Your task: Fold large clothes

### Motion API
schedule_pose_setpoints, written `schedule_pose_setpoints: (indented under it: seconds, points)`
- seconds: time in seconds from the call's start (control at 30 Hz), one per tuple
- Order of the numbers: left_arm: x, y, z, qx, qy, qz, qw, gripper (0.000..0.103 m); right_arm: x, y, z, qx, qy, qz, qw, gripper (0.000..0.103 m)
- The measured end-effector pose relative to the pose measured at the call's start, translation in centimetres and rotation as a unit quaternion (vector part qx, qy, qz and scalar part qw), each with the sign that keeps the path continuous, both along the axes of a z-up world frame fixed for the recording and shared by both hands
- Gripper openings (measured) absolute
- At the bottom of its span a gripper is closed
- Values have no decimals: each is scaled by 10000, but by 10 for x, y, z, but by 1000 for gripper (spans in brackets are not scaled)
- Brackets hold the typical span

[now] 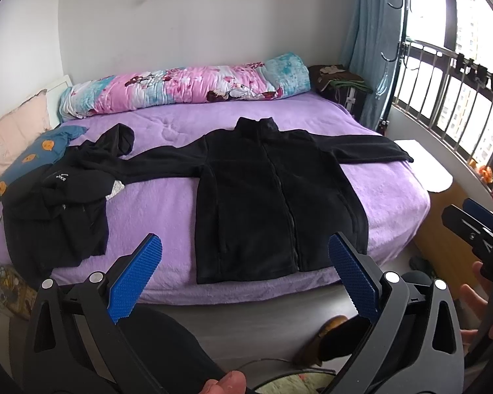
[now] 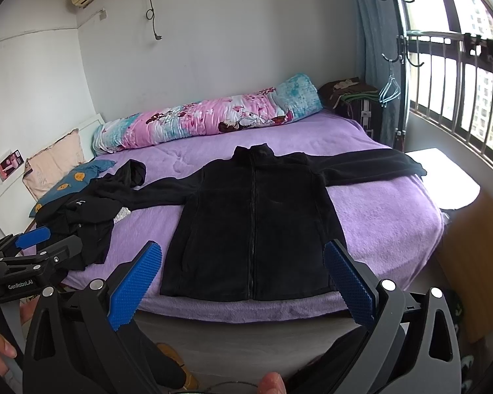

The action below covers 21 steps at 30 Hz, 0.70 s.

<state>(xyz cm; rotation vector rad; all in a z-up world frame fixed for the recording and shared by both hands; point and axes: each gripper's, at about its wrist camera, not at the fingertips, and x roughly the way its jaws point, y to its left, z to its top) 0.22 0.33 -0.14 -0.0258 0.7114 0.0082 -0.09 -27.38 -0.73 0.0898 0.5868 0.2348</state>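
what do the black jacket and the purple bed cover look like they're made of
The black jacket looks like fleece: matte, fuzzy, thick pile with no sheen, zip down the front. The purple bed cover looks like plush, short-pile fabric, probably synthetic: soft nap, quilted dimples near the top. The fibre itself can't be told.

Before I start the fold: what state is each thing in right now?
Jacket: spread flat on the bed, zipped, sleeves out.
Second black garment: crumpled at the bed's left.
Quilt: rolled along the wall.
Left gripper: open, empty.
Right gripper: open, empty.
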Motion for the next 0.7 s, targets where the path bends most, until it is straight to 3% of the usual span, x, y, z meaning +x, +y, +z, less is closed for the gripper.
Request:
schedule_pose_setpoints:
  seconds: [0.7]
  points:
    - [-5,4,1,-7,-52,-3,10000,98,-3,-2,3,30,-39,-16,10000,97]
